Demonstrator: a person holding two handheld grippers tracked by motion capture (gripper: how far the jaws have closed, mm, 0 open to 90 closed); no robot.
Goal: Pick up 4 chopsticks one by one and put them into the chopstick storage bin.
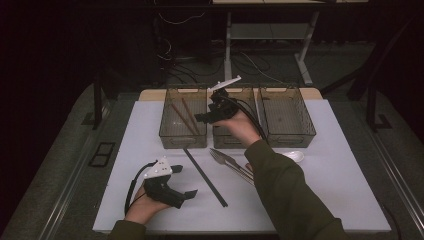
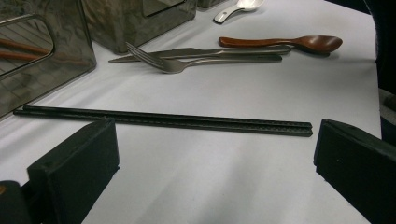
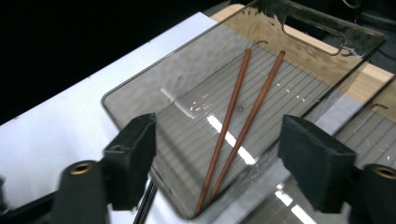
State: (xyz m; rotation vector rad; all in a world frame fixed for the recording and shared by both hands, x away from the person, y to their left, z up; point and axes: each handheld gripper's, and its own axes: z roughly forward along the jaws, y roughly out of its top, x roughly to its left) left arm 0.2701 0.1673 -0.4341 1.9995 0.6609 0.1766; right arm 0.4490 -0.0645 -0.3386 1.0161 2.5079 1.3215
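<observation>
Sorting cutlery: right claw (image 1: 206,118) hanging apart, empty, over the brown chopsticks (image 3: 236,126) in the left bin (image 1: 183,141).
Left claw (image 1: 186,197), apart, is facing the black chopsticks (image 2: 163,120) mid-bench; closing on both looks next.

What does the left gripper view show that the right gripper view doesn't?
Left gripper view: the black chopsticks lying on the table, beyond them a fork, a wooden spoon and a white spoon, with the left tongs open over bare table.

Right gripper view: two brown chopsticks lying loose inside the clear left bin, seen from above, with the right tongs open and nothing between them.

Both: the white table surface, clear bins, and open black jaws rising from the bottom.
</observation>
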